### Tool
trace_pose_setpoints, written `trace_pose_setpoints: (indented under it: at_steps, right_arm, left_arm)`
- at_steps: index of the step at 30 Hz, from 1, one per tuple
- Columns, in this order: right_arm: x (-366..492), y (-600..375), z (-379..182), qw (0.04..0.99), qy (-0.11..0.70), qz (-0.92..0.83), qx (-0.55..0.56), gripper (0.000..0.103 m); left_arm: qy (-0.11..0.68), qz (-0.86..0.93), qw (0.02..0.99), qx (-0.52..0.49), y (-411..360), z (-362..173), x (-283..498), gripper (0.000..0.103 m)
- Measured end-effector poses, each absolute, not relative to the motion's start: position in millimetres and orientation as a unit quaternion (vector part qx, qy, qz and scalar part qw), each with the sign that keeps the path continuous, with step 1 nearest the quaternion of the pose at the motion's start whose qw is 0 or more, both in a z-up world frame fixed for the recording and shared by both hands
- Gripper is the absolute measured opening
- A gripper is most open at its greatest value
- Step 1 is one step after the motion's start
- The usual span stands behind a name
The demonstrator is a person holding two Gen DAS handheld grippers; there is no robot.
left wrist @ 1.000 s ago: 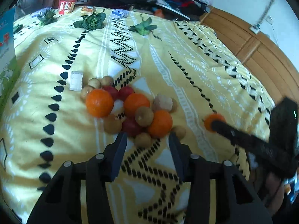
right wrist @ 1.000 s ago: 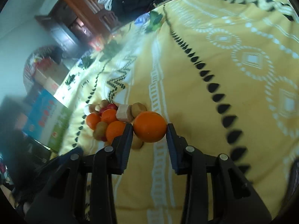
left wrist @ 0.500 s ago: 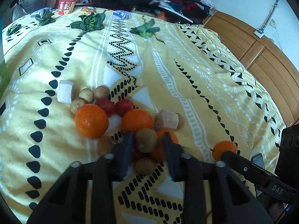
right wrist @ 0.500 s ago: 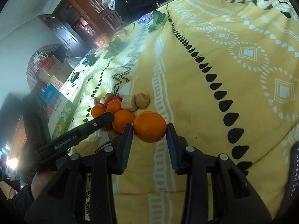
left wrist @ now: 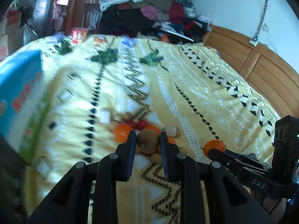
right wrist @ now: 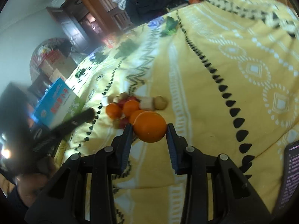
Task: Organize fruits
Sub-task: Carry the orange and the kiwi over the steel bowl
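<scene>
Over the bed, the left gripper is pinching a kiwi between its fingers, held above the fruit pile. The right gripper is gripping an orange between its fingers, just right of the pile on the yellow bedspread.

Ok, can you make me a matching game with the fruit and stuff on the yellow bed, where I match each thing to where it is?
Things:
1. round brown kiwi
2. big round orange
3. blue and green cardboard box
4. heap of clothes

Places:
A. at the far end of the bed
B. between the fingers of the right gripper
C. at the left edge of the yellow patterned bedspread
D. between the fingers of the left gripper

Pairs: 1-D, 2-B, 3-C, 4-A
</scene>
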State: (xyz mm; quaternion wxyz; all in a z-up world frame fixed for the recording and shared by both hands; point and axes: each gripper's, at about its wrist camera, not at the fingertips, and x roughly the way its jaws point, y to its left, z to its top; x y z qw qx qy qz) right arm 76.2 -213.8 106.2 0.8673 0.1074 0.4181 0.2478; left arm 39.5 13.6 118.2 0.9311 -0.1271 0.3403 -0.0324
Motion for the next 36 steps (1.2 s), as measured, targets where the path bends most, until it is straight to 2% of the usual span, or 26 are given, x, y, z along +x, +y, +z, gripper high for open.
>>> trace_pose_setpoints:
  at_steps: [8, 20, 27, 36]
  right_arm:
    - [31.8, -142.6, 151.9, 0.884, 0.388, 0.259, -0.018, 0.037]
    - [-27.9, -55.9, 210.5, 0.881, 0.337, 0.318, -0.089, 0.037]
    - [-64.6, 9.9, 232.0, 0.866, 0.316, 0.367, -0.121, 0.037]
    - [-117.8, 99.6, 241.1, 0.827, 0.304, 0.445, -0.159, 0.037]
  left_arm:
    - [0.283, 0.050, 0.951, -0.118, 78.4, 184.5, -42.0, 0.025]
    - [0.223, 0.127, 0.956, -0.142, 165.8, 236.5, -144.5, 0.025]
    - [0.202, 0.181, 0.949, -0.159, 223.6, 248.3, -198.1, 0.025]
    - [0.197, 0.255, 0.926, -0.198, 300.9, 231.5, -271.3, 0.025]
